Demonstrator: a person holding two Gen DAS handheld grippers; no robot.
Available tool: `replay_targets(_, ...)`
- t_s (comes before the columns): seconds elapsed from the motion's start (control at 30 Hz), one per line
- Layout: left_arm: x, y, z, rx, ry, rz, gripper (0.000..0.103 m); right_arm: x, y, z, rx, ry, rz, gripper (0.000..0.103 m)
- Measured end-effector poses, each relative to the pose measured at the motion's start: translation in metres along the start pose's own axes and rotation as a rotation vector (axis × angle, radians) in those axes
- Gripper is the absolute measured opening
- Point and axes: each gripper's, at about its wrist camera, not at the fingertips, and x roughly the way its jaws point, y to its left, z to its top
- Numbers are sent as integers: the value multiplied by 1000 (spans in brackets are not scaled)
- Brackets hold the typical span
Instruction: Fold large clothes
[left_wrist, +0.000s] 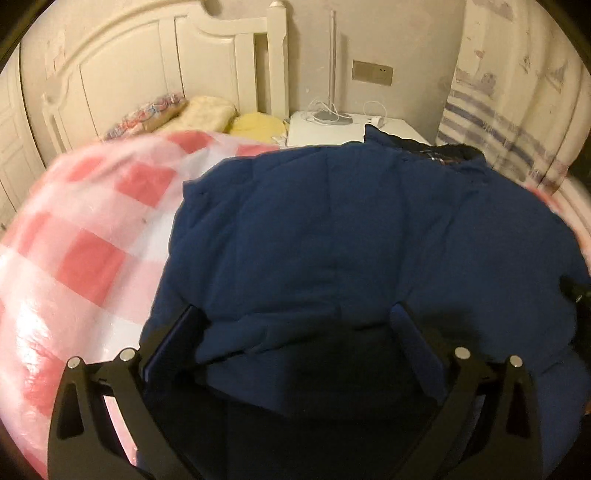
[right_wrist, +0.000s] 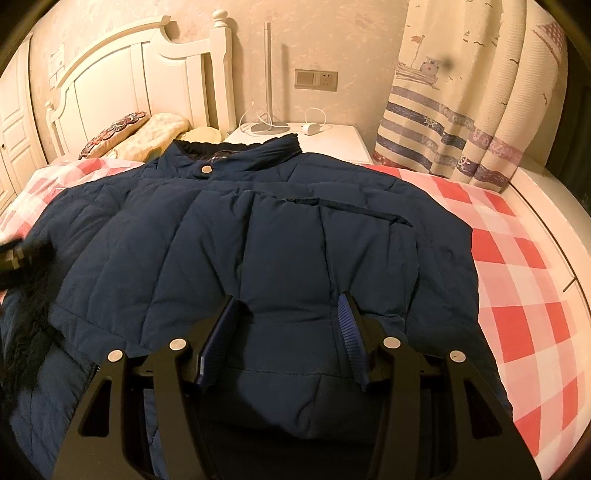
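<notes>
A dark blue quilted jacket (right_wrist: 258, 240) lies spread on the bed, collar toward the headboard. My right gripper (right_wrist: 288, 306) sits over its near hem. The ribbed blue pads (right_wrist: 349, 325) press into a puffed fold that creases between them. In the left wrist view the same jacket (left_wrist: 369, 221) fills the middle. My left gripper (left_wrist: 295, 314) stands wide, with thick fabric bulging across the whole gap and touching both fingers. This view is smeared by motion. A dark blurred shape (right_wrist: 14, 254) shows at the jacket's left side.
The bed has a red-and-white checked sheet (right_wrist: 517, 277) and pillows (right_wrist: 147, 136) by the white headboard (right_wrist: 129, 74). Behind the collar stands a white nightstand (right_wrist: 332, 144) with a lamp pole (right_wrist: 269, 74) and cables. A ship-print curtain (right_wrist: 461, 110) hangs at the right.
</notes>
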Motion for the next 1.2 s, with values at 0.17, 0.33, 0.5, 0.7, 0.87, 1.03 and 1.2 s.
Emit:
replay_targets(0.17, 5, -13, -1, 55, 3, 80, 101, 0, 1, 0, -5, -2, -5, 46)
replay_targets(0.33, 3, -13, -4, 45, 1, 70, 101, -14, -7, -3, 38, -72, -49, 50)
replay_targets(0.5, 3, -13, -5, 47, 2, 73, 101, -34, -32, -11, 163, -175, -56, 89)
replay_targets(0.7, 2, -13, -5, 50, 2, 76, 101, 3, -43, -6, 207, 13, 11, 93)
replay_targets(0.87, -1, -12, -5, 45, -9, 77, 101, -17, -41, -10, 218, -79, -74, 93)
replay_targets(1.03, -1, -14, -5, 57, -10, 97, 101, -38, -21, -13, 101, -186, -34, 93)
replay_targets(1.2, -23, -9, -9, 33, 2, 91, 101, -5, -9, -5, 29, 59, -24, 95)
